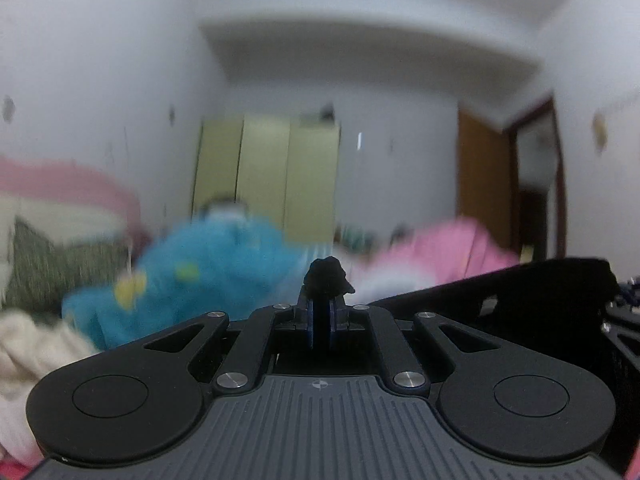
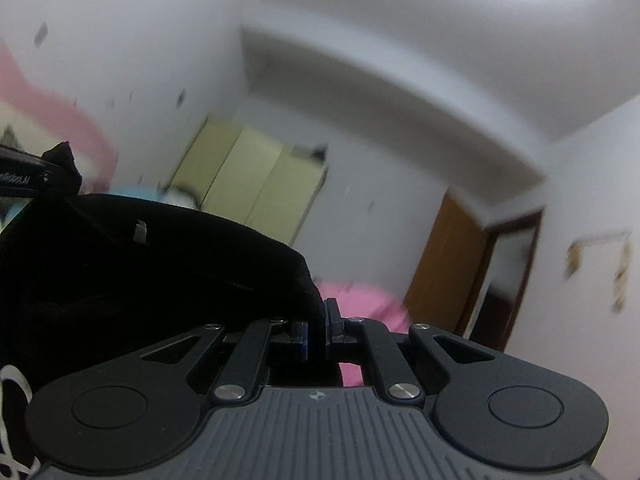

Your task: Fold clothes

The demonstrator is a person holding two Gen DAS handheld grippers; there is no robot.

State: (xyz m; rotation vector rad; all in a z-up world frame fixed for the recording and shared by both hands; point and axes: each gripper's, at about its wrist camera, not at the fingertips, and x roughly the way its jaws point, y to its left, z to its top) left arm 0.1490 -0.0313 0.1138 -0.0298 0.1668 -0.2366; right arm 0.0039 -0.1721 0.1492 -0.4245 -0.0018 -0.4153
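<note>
- White-walled bedroom behind both grippers, blurred; pale yellow wardrobe [image 1: 266, 176] at the far wall, brown door [image 2: 444, 268] open at the right.
- Left gripper [image 1: 321, 322] pressed together on a bunched tuft of the black garment [image 1: 329, 276], which pokes up past the fingertips.
- Right gripper [image 2: 321, 330] clamped on an edge of the same black garment [image 2: 140, 264], the cloth spreading left from the jaws in a broad dark fold.
- Both held high, aimed level or upward at wall and ceiling; open air ahead of each.
- In the left wrist view, the garment's stretched top edge running off to the right, filling that lower corner.
- Beyond and below the left claw: blue fluffy item [image 1: 200, 276] with yellow spots, pink cloth [image 1: 452, 248], cream fabric [image 1: 36, 352] at lower left, green patterned cushion [image 1: 52, 268].
- Nothing solid near either fingertip; clutter well apart, low in view.
- White cord or print [image 2: 12, 420] at the lower left of the right wrist view, too cropped to tell which.
</note>
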